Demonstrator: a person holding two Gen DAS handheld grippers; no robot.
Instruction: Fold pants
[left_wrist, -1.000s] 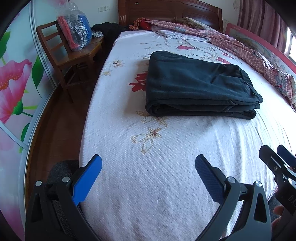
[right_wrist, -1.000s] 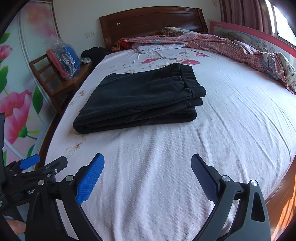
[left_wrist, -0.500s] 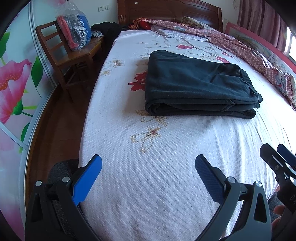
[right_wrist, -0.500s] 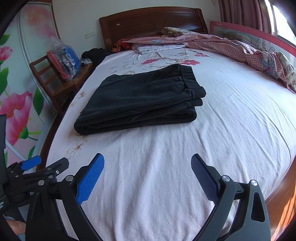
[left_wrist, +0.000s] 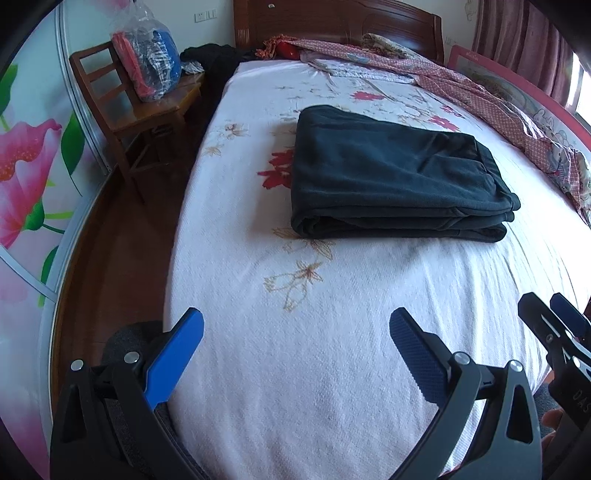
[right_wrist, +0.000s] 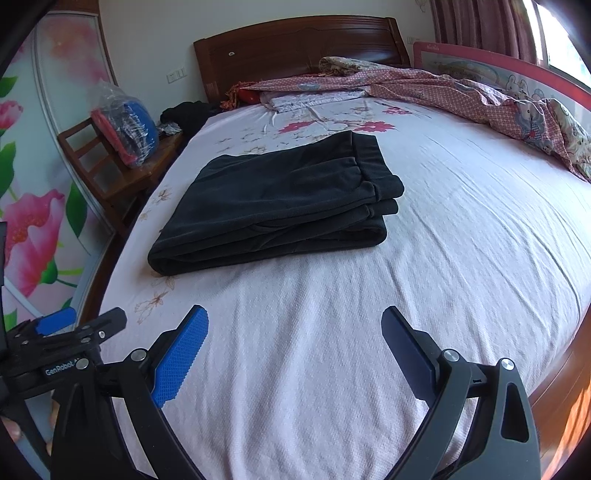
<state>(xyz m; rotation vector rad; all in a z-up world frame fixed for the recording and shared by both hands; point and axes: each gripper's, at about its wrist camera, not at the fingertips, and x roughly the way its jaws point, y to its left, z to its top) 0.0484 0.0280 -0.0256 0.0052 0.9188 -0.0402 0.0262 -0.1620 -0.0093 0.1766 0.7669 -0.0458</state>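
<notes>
Dark pants (left_wrist: 395, 173) lie folded in a flat rectangular stack on the white floral bed sheet (left_wrist: 314, 332); they also show in the right wrist view (right_wrist: 280, 199). My left gripper (left_wrist: 295, 325) is open and empty, held above the near part of the bed, well short of the pants. My right gripper (right_wrist: 293, 321) is open and empty, also near the bed's foot. The right gripper's tip shows at the right edge of the left wrist view (left_wrist: 554, 325). The left gripper's tip shows at the left edge of the right wrist view (right_wrist: 74, 325).
A wooden chair (left_wrist: 147, 107) with a plastic bag (left_wrist: 147, 62) stands left of the bed. A wooden headboard (right_wrist: 295, 48) and a pink patterned quilt (right_wrist: 461, 96) are at the far end and right side. A floral wardrobe door (left_wrist: 29, 166) is on the left.
Both grippers have drifted very slightly; the pants stay folded in the same place. Both grippers remain open.
</notes>
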